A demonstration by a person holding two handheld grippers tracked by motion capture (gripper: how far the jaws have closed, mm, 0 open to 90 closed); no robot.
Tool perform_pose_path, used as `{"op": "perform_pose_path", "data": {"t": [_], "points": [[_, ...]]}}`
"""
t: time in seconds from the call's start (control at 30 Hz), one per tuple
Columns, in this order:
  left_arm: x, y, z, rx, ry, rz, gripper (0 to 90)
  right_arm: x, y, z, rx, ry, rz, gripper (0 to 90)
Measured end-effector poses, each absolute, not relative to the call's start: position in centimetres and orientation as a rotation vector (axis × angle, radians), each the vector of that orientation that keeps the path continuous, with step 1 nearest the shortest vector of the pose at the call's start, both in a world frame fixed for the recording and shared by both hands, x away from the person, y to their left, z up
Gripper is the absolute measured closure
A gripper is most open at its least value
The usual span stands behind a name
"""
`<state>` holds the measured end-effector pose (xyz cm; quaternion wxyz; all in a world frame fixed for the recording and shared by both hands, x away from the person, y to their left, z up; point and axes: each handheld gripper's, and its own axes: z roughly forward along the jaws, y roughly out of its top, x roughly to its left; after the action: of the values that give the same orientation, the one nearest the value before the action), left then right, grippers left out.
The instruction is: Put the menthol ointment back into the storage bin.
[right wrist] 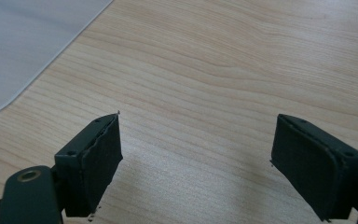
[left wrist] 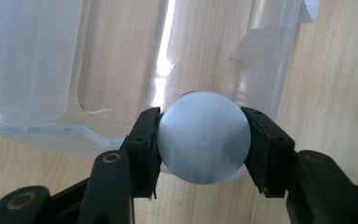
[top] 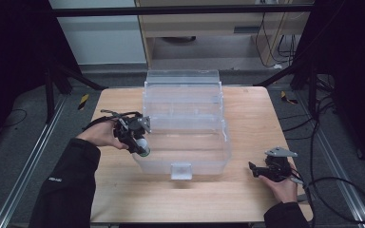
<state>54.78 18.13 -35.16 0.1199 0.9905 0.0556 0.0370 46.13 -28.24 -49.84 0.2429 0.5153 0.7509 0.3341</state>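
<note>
My left gripper [left wrist: 203, 140] is shut on a pale round ball [left wrist: 204, 137], its black pads [left wrist: 144, 144] pressing both sides. In the high view that left gripper [top: 140, 145] hangs at the left wall of a clear plastic box [top: 209, 164], just over its rim, and the ball [top: 144, 144] shows pale with a dark green edge beneath. The box [left wrist: 265, 60] lies below the ball in the left gripper view. My right gripper [top: 254, 170] rests low at the table's right front, open, with bare wood between its pads [right wrist: 95, 161]. A corner of the box [right wrist: 14, 42] appears upper left there.
The wooden table [top: 247, 199] carries the open box with its raised lid [top: 183, 78] at the back and a white latch [top: 180, 171] at the front. Black frame legs and cables [top: 335, 190] surround the table on the floor.
</note>
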Motion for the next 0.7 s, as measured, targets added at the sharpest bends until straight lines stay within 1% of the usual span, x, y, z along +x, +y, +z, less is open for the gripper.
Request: {"op": "perform_pose_path", "data": {"t": [0.2, 0.7], "points": [[55.0, 18.2, -36.6, 2.906, 0.177, 0.082, 50.2, 46.1, -28.2, -49.9, 1.406, 2.061, 0.906, 16.1], [55.4, 18.5, -38.2, 2.917, 0.184, 0.062, 50.2, 46.2, -28.2, -50.0, 1.396, 2.064, 0.895, 15.9]]}}
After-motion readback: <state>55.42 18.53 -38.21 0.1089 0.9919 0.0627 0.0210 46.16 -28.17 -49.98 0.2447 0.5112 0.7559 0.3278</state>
